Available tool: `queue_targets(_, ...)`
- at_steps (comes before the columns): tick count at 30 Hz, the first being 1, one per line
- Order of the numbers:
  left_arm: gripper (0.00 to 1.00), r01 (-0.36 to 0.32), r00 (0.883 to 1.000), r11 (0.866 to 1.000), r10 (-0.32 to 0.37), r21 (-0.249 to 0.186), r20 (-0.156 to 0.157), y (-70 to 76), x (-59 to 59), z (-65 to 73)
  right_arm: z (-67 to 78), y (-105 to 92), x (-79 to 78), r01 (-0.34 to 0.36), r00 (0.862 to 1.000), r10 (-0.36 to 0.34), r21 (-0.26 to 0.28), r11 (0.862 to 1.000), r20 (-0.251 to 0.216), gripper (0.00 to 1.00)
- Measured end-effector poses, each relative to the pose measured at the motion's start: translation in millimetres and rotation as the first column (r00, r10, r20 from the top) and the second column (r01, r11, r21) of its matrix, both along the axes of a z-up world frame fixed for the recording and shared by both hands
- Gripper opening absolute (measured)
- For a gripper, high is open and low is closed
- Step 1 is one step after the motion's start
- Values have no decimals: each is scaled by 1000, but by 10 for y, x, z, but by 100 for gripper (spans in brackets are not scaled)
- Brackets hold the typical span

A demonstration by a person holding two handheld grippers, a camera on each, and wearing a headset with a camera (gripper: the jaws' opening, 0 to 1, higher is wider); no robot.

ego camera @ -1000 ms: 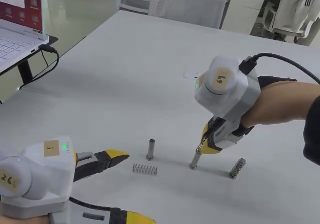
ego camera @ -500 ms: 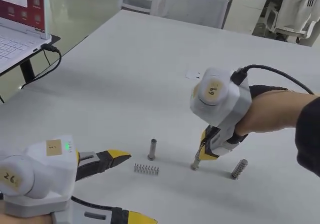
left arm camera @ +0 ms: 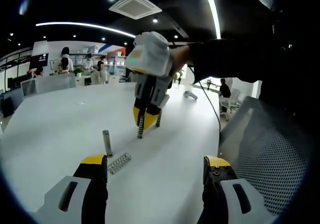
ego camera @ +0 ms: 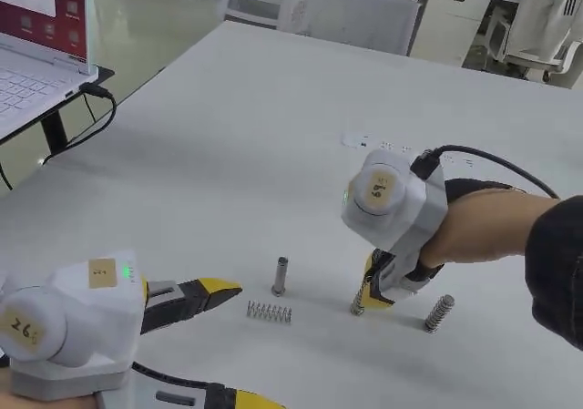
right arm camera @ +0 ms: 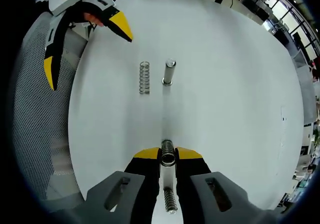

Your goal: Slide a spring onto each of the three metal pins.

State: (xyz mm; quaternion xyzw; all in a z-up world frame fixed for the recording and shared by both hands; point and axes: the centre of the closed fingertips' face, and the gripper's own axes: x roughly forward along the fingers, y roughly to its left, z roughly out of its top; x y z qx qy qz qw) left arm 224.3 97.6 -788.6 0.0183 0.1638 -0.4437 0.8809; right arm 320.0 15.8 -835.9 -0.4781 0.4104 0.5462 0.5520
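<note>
**Left tongs** [left arm camera: 155, 160], nearest the person: held low and level over the worktop [ego camera: 228, 154], jaws spread wide. Just ahead of their tips a loose spring [ego camera: 269, 311] lies on its side, with a bare pin [ego camera: 280, 275] upright just beyond it. **Right tongs** [right arm camera: 168, 155], farther on: hand tilted steeply downward, jaws pinching a second spring [left arm camera: 141, 124] sleeved over the middle pin [ego camera: 355, 311]. Past these tongs stands a third pin [ego camera: 438, 312], already spring-covered.
</note>
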Motion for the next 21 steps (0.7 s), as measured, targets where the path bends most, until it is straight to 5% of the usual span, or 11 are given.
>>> queue_targets(21, 74, 0, 1000, 1000, 0, -1, -3, -4, -2, -6, -114, -29, -12, 22, 1000, -22, 12, 1000, -14, 11)
